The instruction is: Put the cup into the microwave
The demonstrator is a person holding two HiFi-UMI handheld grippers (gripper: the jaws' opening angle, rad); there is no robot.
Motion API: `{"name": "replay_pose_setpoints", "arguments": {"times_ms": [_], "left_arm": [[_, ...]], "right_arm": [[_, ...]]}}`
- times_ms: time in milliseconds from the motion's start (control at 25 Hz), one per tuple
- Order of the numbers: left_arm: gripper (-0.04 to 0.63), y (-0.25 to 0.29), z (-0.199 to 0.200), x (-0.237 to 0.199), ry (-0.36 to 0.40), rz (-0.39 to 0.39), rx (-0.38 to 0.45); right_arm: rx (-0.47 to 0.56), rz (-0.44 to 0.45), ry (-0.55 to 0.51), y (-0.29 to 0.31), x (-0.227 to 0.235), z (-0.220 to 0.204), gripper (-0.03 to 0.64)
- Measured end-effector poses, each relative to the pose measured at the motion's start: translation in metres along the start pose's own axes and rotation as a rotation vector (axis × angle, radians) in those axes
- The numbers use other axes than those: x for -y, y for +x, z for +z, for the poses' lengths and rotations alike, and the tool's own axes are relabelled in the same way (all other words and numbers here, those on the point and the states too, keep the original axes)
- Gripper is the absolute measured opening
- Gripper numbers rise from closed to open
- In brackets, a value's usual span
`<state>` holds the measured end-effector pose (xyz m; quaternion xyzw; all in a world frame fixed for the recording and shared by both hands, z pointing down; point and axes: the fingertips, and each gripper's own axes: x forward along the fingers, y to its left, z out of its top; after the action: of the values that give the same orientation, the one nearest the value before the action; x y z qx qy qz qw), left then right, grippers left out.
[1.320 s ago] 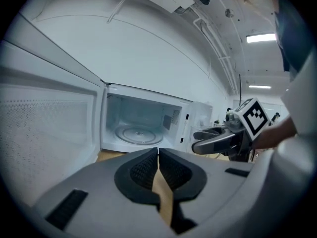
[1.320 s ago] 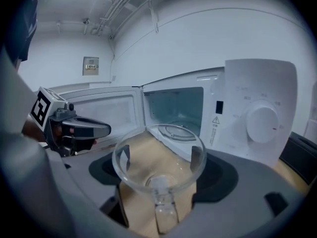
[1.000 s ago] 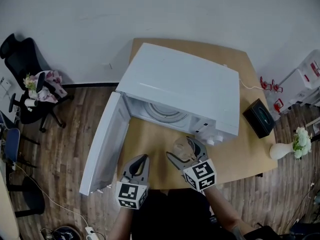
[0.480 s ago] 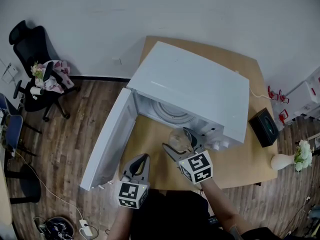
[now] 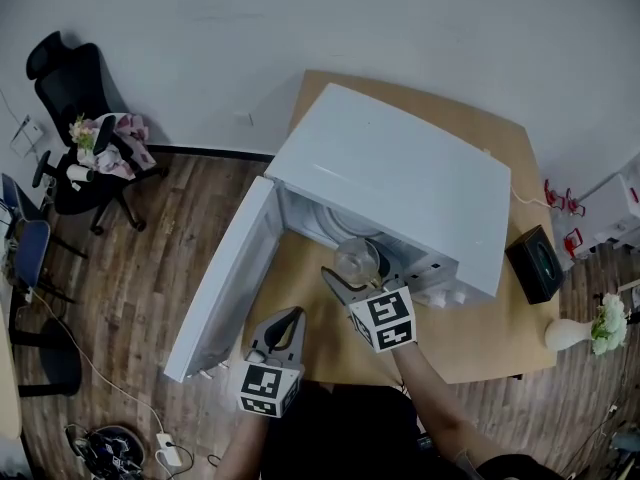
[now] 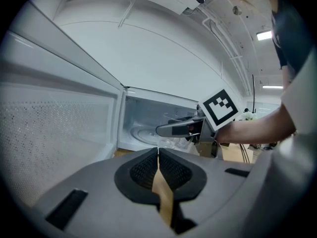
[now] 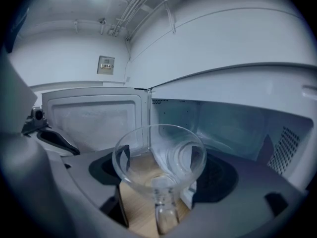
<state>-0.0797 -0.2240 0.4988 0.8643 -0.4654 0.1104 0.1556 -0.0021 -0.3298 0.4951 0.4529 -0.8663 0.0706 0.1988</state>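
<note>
My right gripper is shut on a clear glass cup and holds it at the mouth of the white microwave. The microwave's door stands wide open to the left. Inside, the round glass turntable shows. My left gripper is shut with nothing in it, low at the table's front edge, left of the cup. In the left gripper view, the right gripper reaches toward the cavity.
The wooden table carries a black box at its right edge. A white vase of flowers sits lower right. An office chair stands on the wood floor at left, and a wall runs behind the microwave.
My right gripper has carried the cup forward, from in front of the microwave to its opening. The left gripper has stayed low and shut. The head view has shifted slightly.
</note>
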Motion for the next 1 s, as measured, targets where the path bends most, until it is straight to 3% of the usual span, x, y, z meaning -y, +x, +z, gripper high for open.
{"name": "replay_pose_setpoints", "arguments": {"times_ms": [1000], "left_arm": [[0.006, 0.006, -0.011, -0.007, -0.012, -0.035, -0.047]], "right_arm": [[0.055, -0.095, -0.200, 0.074, 0.028, 0.017, 0.377]]}}
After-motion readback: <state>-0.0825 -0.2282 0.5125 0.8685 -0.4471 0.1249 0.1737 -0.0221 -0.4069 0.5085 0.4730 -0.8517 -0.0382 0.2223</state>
